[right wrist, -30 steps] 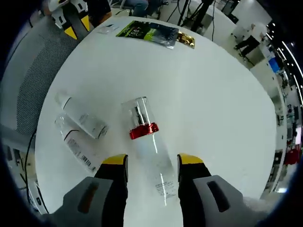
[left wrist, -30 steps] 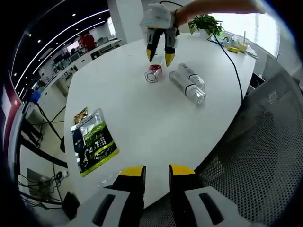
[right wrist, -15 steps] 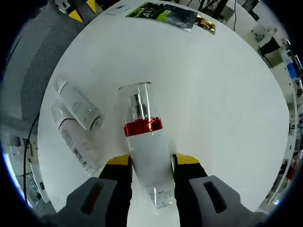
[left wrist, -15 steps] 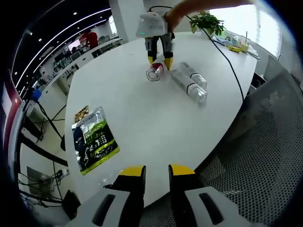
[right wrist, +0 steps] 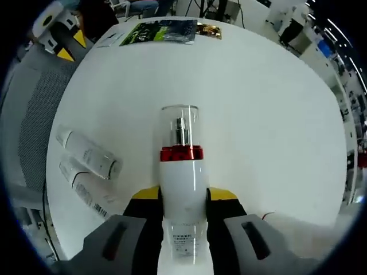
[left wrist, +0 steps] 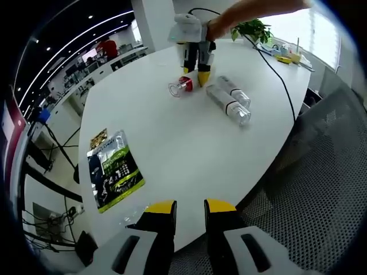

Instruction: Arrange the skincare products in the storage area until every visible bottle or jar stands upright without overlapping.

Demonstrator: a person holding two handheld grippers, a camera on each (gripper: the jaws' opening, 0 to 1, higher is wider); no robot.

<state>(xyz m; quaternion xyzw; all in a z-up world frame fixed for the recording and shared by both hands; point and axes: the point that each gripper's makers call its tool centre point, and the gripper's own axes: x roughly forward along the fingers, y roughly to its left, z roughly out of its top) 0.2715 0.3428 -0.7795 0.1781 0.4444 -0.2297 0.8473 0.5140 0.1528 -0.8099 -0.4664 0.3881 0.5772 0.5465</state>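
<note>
Right gripper [right wrist: 182, 197]: clamped on the white body of the pump bottle [right wrist: 182, 189], red collar and clear cap pointing away over the white table [right wrist: 269, 114].
Left gripper [left wrist: 189, 207]: jaws slightly parted, holding nothing, at the near table edge.
Lying bottles: two clear ones [right wrist: 86, 156] [right wrist: 80, 189] side by side, touching, near the pump bottle.
Sachet [left wrist: 113, 170]: flat, well apart.
Progress: early, in my judgement; no bottle stands yet, three left to set upright.
</note>
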